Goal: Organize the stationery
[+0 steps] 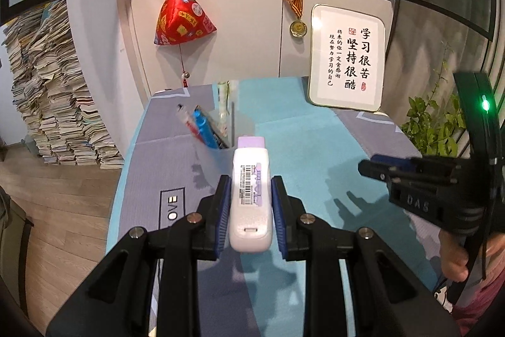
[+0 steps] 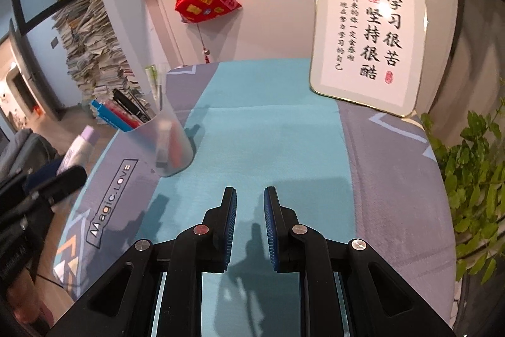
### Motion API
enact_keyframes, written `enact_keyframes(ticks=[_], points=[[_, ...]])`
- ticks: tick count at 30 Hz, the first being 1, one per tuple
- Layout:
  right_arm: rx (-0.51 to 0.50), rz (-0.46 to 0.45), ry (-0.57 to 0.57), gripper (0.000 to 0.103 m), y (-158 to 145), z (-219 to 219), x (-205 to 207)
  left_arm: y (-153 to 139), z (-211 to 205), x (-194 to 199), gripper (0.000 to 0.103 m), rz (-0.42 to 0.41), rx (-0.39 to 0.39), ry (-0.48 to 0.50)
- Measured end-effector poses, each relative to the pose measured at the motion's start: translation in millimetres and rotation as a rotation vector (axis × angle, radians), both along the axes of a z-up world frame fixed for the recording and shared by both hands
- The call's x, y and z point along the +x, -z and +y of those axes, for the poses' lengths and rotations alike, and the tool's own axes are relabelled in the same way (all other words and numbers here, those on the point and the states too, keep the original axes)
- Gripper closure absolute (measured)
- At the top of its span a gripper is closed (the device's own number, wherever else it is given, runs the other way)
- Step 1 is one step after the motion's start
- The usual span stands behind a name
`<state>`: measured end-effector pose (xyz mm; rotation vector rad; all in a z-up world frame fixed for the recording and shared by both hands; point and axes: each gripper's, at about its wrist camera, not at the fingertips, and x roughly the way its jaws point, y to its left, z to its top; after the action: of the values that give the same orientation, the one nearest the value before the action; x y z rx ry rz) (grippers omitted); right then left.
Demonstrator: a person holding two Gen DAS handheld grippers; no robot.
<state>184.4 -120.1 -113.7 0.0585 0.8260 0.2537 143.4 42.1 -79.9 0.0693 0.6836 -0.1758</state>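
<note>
My left gripper (image 1: 251,182) is shut on a white correction tape with a lilac cap (image 1: 251,195), held above the table, its cap just short of a frosted pen cup (image 1: 217,128). The cup holds several pens and markers; it also shows in the right wrist view (image 2: 167,141), at the left of the cloth. The correction tape (image 2: 79,147) and the left gripper show at that view's left edge. My right gripper (image 2: 249,195) is open and empty above the teal stripe of the tablecloth (image 2: 268,131); it shows at the right of the left wrist view (image 1: 372,168).
A framed calligraphy board (image 2: 366,40) leans against the cabinet at the back right. A green plant (image 2: 473,179) stands past the table's right edge. A red ornament (image 1: 183,18) and a medal (image 1: 298,27) hang on the cabinet. A tall stack of papers (image 1: 53,90) stands on the floor at the left.
</note>
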Motion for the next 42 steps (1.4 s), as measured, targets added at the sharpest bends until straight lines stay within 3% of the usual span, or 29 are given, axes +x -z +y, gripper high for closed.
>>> enact_keyframes(ticks=[8, 19, 42], points=[[0.040, 0.007, 0.030, 0.086, 3.7, -18.7, -4.0, -17.8, -5.1, 21.4, 0.079, -0.008, 0.046, -0.010], [0.078, 0.022, 0.048, 0.086, 8.3, -31.4, -4.2, -26.5, -4.9, 54.2, 0.079, 0.068, 0.036, -0.032], [0.102, 0.044, 0.057, 0.086, 15.3, -40.9, -4.3, -9.5, -10.0, 80.7, 0.080, 0.190, 0.072, -0.083]])
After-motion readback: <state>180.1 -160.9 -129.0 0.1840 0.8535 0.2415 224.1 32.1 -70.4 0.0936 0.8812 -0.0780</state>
